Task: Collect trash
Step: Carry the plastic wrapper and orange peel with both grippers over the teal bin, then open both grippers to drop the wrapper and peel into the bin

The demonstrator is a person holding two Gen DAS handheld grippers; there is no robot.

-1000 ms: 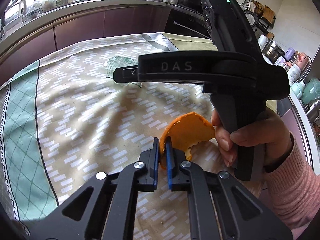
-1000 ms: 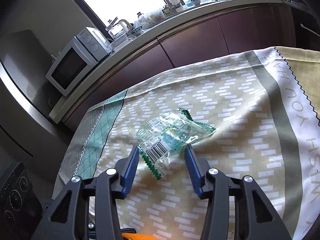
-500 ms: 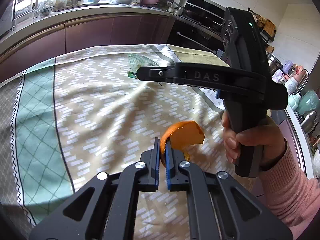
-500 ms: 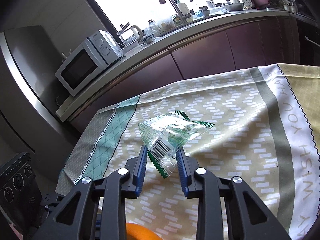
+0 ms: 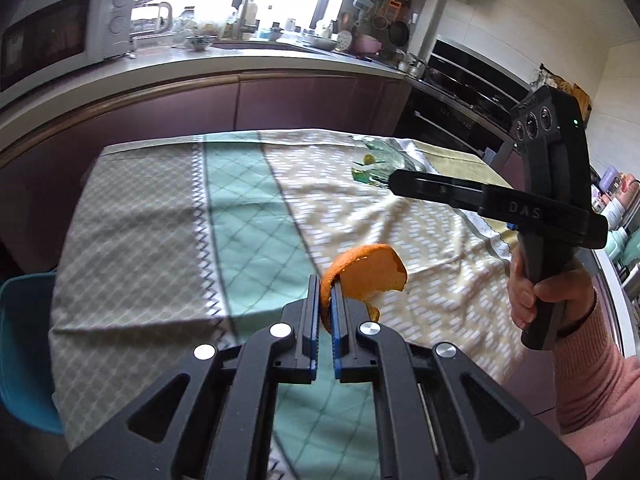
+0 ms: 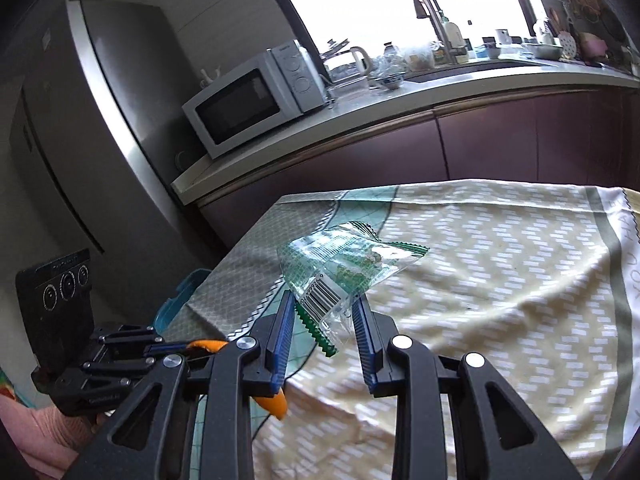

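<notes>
My left gripper [image 5: 326, 304] is shut on an orange peel [image 5: 370, 270] and holds it above the tablecloth [image 5: 240, 220]. The peel also shows in the right wrist view [image 6: 274, 402], low beside the left gripper [image 6: 176, 350]. My right gripper [image 6: 324, 312] is closed on a clear plastic wrapper [image 6: 340, 264] with green zigzag edges and a barcode, lifted off the cloth. In the left wrist view the right gripper [image 5: 394, 182] reaches in from the right with the wrapper [image 5: 372, 164] at its tip.
A patterned tablecloth [image 6: 500, 280] covers the table. A teal chair [image 5: 20, 344] stands at the table's left edge. Behind is a counter with a microwave [image 6: 252, 100], kettle and sink; a fridge [image 6: 80, 140] stands left.
Both grippers have risen and swung left with their loads. The right gripper closed on the wrapper and lifted it off the cloth. The peel stays clamped in the left gripper.
</notes>
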